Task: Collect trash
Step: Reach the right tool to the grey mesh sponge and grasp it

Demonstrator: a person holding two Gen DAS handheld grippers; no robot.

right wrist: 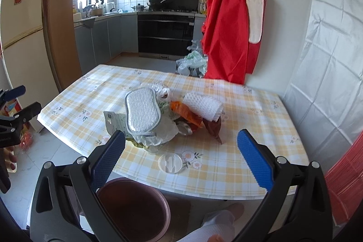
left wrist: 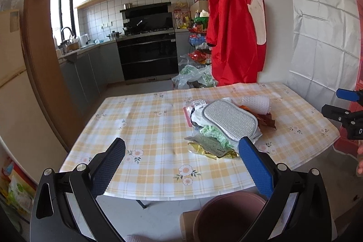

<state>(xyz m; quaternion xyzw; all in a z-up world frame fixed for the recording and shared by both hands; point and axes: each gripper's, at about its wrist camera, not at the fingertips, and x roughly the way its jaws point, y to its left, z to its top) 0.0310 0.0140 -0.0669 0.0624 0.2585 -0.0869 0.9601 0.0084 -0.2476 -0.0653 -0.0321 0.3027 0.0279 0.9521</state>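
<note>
Right wrist view is showing me nothing collected yet: the trash pile (right wrist: 163, 119) is sitting mid-counter (right wrist: 249, 165), the bin (right wrist: 133, 210) below is looking empty. I am holding the right gripper (right wrist: 181, 151) and left gripper (left wrist: 181, 158) spread, gripping nothing.

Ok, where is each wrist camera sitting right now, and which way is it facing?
Left wrist: behind the open left claw, near the table's front-left, facing the trash pile and kitchen; right claw shows at far right.
Right wrist: behind the open right claw, at the table's front, above the bin, facing the pile; left claw and a knee show.
Shared: pile, silver pad, bin, red garment.
</note>
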